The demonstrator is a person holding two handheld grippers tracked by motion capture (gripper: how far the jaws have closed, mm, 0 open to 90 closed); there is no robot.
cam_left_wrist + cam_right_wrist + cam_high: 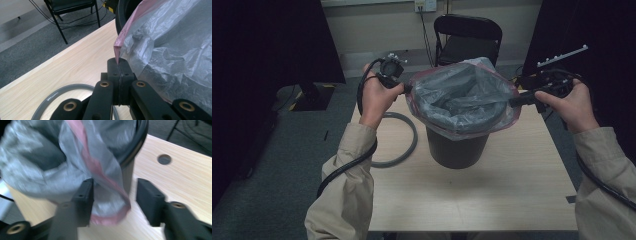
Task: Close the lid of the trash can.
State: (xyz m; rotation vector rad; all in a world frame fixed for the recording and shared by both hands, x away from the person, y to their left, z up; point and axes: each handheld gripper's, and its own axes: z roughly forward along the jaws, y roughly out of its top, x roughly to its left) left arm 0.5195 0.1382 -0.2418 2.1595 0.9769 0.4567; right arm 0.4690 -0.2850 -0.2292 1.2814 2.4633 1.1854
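A black bin [457, 150] stands on the wooden table [492, 190], lined with a grey bag [462, 95] that has a pink rim. The bag's mouth is spread wide above the bin. My left gripper [407, 89] is at the bag's left edge; in the left gripper view it [119, 62] is shut on a pinch of the pink rim [117, 48]. My right gripper [514, 101] is at the bag's right edge. In the right gripper view its jaws [115, 187] stand apart, and the bag's rim [110, 217] hangs loosely between them, against the left jaw only.
A grey ring [404, 145] lies flat on the table left of the bin. A black folding chair [467, 40] stands behind the table. The table has a round hole [164, 159] near the bin. Dark curtains hang on both sides.
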